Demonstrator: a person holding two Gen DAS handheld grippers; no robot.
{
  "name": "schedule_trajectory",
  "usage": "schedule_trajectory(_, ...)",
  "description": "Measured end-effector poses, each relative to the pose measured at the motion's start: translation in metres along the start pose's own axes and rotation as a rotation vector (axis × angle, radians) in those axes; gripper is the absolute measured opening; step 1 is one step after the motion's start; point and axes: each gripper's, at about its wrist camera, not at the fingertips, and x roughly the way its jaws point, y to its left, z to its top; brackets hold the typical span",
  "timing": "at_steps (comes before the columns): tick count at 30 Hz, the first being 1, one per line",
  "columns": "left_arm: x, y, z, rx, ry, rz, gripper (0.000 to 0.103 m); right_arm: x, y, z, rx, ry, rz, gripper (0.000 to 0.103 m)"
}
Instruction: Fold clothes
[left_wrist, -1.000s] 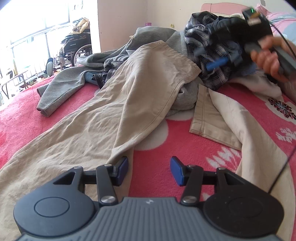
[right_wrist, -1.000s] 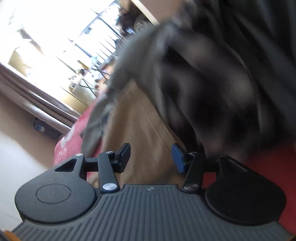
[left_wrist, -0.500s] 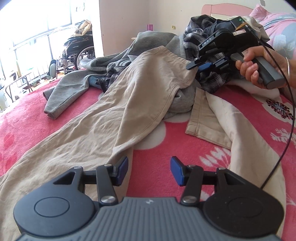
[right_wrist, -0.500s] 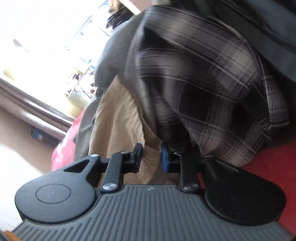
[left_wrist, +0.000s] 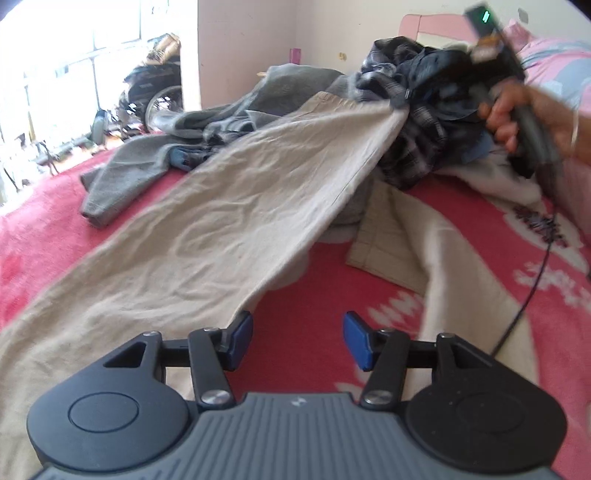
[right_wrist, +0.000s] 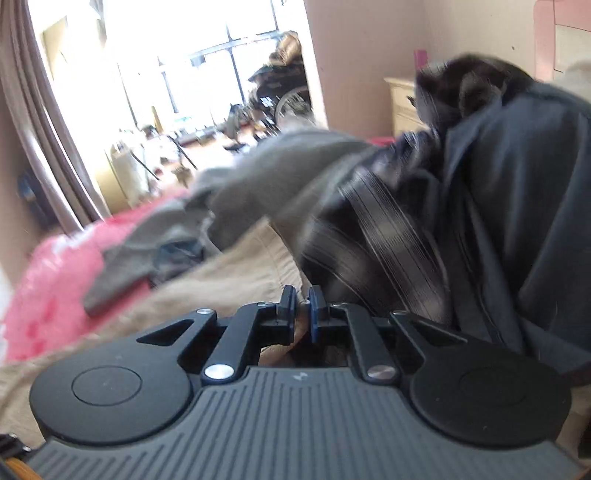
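The right gripper (right_wrist: 302, 308) has its 2 fingers pinched on 1 pair of khaki trousers (left_wrist: 229, 221). The left gripper (left_wrist: 298, 339) hovers, its fingers wide, above the bed (left_wrist: 310, 317).

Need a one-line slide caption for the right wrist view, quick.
Right gripper shut on the khaki trousers' edge, beside a plaid shirt and dark garment.

L tongs (left_wrist: 297, 340) wide apart, held low; R tongs (right_wrist: 302, 308) pinched together (blurred), raised
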Motion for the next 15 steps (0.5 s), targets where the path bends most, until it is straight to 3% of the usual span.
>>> schedule_trajectory(7, -0.006, 0.005, -0.002, -0.075, 0.002, -0.115, 0.063, 0.041, 0.004, -0.026, -0.15, 0.079, -0.15, 0.009)
schedule_trajectory(10, -0.005, 0.011, -0.001, -0.137, 0.018, -0.135, 0.063, 0.04, 0.009, -0.033, -0.273, 0.048, -0.264, 0.012)
schedule_trajectory(12, -0.008, 0.019, -0.001, -0.19, 0.03, -0.143, 0.063, 0.028, 0.003, -0.035, -0.272, 0.028, -0.295, 0.013)
schedule_trajectory(15, -0.019, 0.034, -0.001, -0.281, 0.044, -0.133, 0.063, -0.008, -0.007, -0.037, -0.165, -0.054, -0.199, 0.013)
